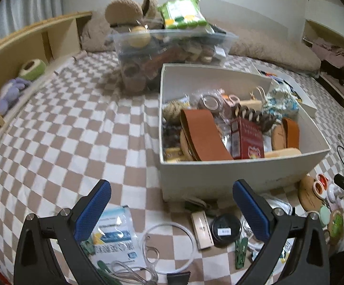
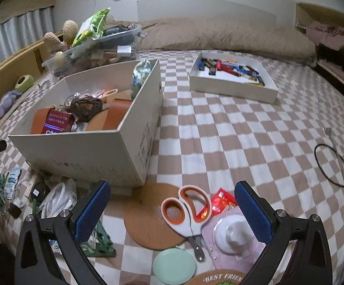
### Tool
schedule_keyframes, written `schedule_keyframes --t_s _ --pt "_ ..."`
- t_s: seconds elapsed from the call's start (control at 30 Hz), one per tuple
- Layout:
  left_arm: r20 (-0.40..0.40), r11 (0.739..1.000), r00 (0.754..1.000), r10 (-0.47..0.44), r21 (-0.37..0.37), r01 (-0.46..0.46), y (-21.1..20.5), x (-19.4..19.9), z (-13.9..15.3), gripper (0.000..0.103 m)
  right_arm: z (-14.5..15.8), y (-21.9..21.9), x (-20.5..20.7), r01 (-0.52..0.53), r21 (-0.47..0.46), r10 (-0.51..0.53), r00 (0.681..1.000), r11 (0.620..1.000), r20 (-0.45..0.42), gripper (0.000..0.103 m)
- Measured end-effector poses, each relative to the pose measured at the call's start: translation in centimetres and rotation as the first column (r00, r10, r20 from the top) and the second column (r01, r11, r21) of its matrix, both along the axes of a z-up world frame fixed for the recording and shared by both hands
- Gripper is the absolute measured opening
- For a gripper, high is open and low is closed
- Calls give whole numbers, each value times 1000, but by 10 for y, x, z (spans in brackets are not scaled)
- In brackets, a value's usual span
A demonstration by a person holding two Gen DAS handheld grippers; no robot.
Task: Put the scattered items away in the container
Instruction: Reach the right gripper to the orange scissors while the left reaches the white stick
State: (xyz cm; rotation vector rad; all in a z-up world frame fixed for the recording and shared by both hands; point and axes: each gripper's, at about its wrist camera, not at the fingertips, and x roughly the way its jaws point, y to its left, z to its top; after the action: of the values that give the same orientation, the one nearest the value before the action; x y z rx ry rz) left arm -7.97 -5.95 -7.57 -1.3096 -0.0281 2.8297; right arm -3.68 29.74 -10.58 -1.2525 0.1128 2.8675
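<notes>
A white cardboard box (image 1: 241, 168) on the checkered bed holds several items; it also shows in the right wrist view (image 2: 81, 149). My left gripper (image 1: 172, 204) is open and empty, above loose items in front of the box: a blue-white packet (image 1: 115, 235), a clear ring (image 1: 169, 247), a wooden block (image 1: 201, 230), a black round lid (image 1: 225, 229). My right gripper (image 2: 172, 204) is open and empty, just above orange-handled scissors (image 2: 187, 211), a cork mat (image 2: 148, 218), a red wrapper (image 2: 222, 200), a white knob on pink packaging (image 2: 232, 234) and a mint disc (image 2: 174, 269).
A clear tub (image 1: 172, 52) piled with items stands behind the box. A shallow white tray (image 2: 233, 80) with small packets lies at the far right. A wooden shelf (image 1: 17, 54) runs along the left. Black cables (image 2: 333, 163) lie on the bed's right side.
</notes>
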Motion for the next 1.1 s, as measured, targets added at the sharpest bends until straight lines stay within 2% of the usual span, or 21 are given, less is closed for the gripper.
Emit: schedule_keyframes --t_s 0.17,0.4,0.7,0.87,1.0,1.03,1.1 --pt "55 999 998 -14 54 11 1 -2 -12 103 -11 1 1 -2 7 1 1000 1000 25 103" --pt "73 994 997 -12 107 4 -8 8 -18 102 -26 4 -5 11 35 -14 997 999 82 103" --pt "137 987 990 -21 161 -2 -17 16 -36 101 -43 -1 -13 1 71 -11 988 997 152 103" --pt "166 984 986 -36 180 6 -13 13 -45 87 -50 -3 -15 11 64 -22 982 998 185 103" --pt "191 982 980 -60 185 24 -6 11 -52 78 -54 -8 -15 7 107 -27 982 994 185 103" --pt "196 982 978 -68 186 31 -4 11 -54 73 -53 -8 -15 9 108 -29 983 994 180 100" --pt "209 983 975 -80 179 42 1 10 -59 70 -56 -5 -16 24 87 -40 980 996 196 76"
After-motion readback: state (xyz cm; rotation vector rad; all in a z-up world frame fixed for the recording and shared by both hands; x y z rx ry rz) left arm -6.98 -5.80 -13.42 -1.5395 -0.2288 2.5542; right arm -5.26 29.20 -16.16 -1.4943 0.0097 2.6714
